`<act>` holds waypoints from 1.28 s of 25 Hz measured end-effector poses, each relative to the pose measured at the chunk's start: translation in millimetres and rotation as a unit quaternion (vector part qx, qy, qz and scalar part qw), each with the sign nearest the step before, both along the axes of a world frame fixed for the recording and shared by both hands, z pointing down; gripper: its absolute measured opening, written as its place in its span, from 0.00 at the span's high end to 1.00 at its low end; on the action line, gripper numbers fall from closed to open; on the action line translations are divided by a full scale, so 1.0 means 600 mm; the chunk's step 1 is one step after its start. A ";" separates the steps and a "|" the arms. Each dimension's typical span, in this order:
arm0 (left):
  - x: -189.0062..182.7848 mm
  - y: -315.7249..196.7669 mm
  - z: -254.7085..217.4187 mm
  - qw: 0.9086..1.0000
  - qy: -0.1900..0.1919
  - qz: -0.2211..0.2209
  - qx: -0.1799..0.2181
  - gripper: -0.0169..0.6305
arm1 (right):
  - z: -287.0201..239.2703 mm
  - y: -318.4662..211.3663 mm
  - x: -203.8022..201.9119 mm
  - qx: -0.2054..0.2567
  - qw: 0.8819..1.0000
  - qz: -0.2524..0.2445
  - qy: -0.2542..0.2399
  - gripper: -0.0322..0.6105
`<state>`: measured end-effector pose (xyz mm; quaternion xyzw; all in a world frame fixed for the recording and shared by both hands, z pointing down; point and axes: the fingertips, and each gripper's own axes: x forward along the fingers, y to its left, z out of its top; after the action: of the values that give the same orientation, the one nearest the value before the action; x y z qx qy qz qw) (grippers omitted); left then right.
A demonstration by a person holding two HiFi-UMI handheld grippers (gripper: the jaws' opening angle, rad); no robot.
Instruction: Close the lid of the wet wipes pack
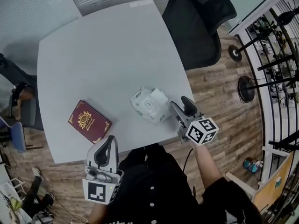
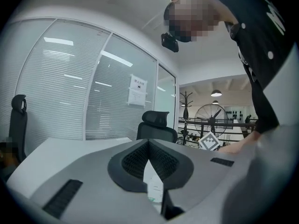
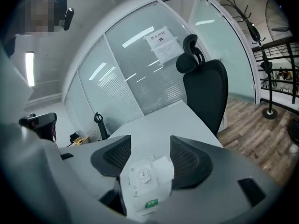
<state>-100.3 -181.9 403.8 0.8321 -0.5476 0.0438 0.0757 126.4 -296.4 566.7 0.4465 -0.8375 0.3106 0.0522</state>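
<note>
The wet wipes pack (image 1: 148,107) lies flat on the grey table (image 1: 93,55), near its front right edge and well apart from the red book (image 1: 89,121). Its lid (image 1: 159,96) is up, a white flap tilted away from the small opening. My right tongs (image 1: 182,107) have their jaws apart just beside the pack. In the right gripper view the pack (image 3: 140,190) sits low between the two pads and neither pad is pressing it. My left tongs (image 1: 106,148) are pinched together on nothing, held back at the near edge of the table. I judge the pack light and soft — a film pouch that will dent and slide if I shove it sideways. Only the plastic lid (image 3: 164,168) and its frame look stiff. So I would not squeeze the pouch. I would lay one jaw on the free edge of the flap and press it straight down onto the frame — with the left tongs steadying the pouch's far end if it skates.
</note>
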 end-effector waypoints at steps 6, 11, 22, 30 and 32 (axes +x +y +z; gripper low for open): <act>0.018 0.014 0.033 0.999 -0.005 0.001 -0.032 0.95 | 0.081 -0.018 0.000 -0.054 0.998 -0.017 0.000 0.54; 0.020 0.023 0.060 0.998 -0.004 -0.004 -0.059 0.95 | 0.146 -0.023 -0.009 -0.109 0.993 -0.035 -0.012 0.54; 0.022 0.036 0.112 0.994 0.002 -0.008 -0.111 0.95 | 0.223 -0.025 -0.014 -0.203 0.977 -0.049 -0.045 0.54; 0.013 0.037 0.127 0.994 -0.003 -0.014 -0.109 0.95 | 0.241 -0.024 -0.028 -0.247 0.964 -0.084 -0.044 0.63; 0.012 0.042 0.132 0.993 -0.001 -0.017 -0.120 0.95 | 0.244 -0.023 -0.030 -0.252 0.963 -0.088 -0.043 0.65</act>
<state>-93.3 -156.5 482.9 0.8077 -0.5523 0.1091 0.1751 108.5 -310.0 713.1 0.3291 -0.7697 0.5249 0.1541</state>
